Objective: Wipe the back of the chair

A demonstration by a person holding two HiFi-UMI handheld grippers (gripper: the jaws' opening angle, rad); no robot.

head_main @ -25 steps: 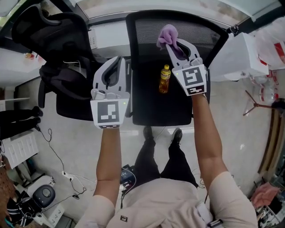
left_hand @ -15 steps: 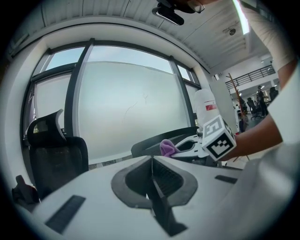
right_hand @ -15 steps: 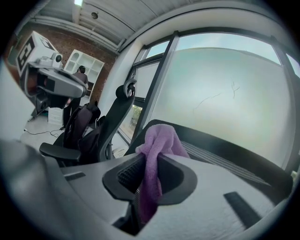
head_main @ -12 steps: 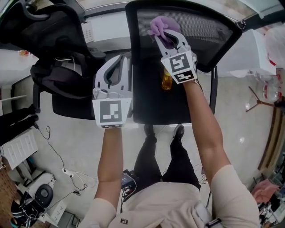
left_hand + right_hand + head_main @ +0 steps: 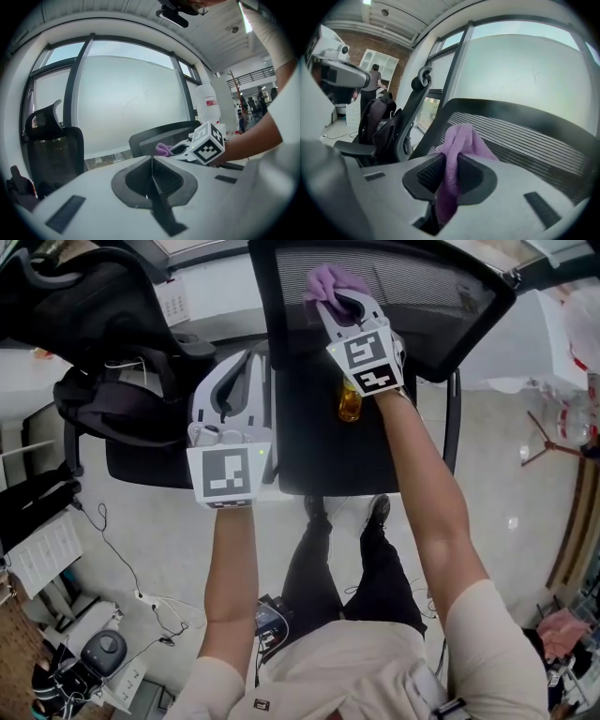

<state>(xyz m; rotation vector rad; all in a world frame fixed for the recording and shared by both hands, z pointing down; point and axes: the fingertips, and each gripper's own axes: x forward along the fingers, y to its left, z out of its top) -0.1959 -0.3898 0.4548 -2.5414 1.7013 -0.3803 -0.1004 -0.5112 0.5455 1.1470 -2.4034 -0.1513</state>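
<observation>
- The right gripper (image 5: 451,171) has its jaws clamped narrow on a purple cloth (image 5: 461,140), which bunches up above them and hangs down below.
- The left gripper (image 5: 152,178) has its jaws pressed together with nothing between them. It hovers beside the chair's left edge.
- The cloth sits at the upper left of the mesh backrest (image 5: 422,296). Whether it is actually pressing on the mesh is unclear.
- To wipe well, I would push the bunched cloth flat against the mesh and sweep across along the ribs, with the grip firm so the cloth does not slip out.
- A yellow bottle (image 5: 350,404) stands on the seat (image 5: 319,456) beneath the right wrist, so low strokes risk toppling it.
</observation>
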